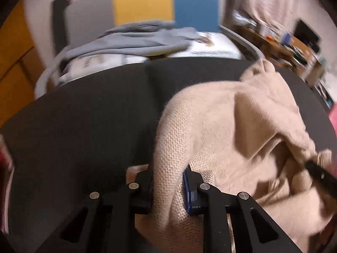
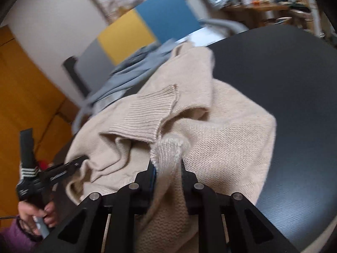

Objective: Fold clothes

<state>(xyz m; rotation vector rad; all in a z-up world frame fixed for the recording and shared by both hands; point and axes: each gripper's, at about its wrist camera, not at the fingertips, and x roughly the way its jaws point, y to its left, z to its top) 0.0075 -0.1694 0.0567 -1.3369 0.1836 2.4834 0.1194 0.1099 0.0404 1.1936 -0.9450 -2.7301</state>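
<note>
A beige knit sweater (image 1: 231, 126) lies crumpled on the dark round table (image 1: 84, 126). My left gripper (image 1: 168, 181) is shut on a thick fold at the sweater's left edge, the knit bunched between its pads. In the right wrist view the same sweater (image 2: 221, 130) spreads over the table (image 2: 284, 73), a ribbed cuff (image 2: 147, 113) folded on top. My right gripper (image 2: 167, 168) is shut on a narrow pinched ridge of the knit. The left gripper (image 2: 78, 162) shows at the left, its tips in the sweater's edge, held by a hand (image 2: 35, 213).
A grey garment (image 1: 130, 42) lies on a white printed surface (image 1: 210, 48) beyond the table. A grey, yellow and blue panel (image 1: 143, 2) stands behind it. A cluttered wooden shelf (image 1: 284, 42) is at the right, orange wooden panelling (image 2: 25, 97) at the left.
</note>
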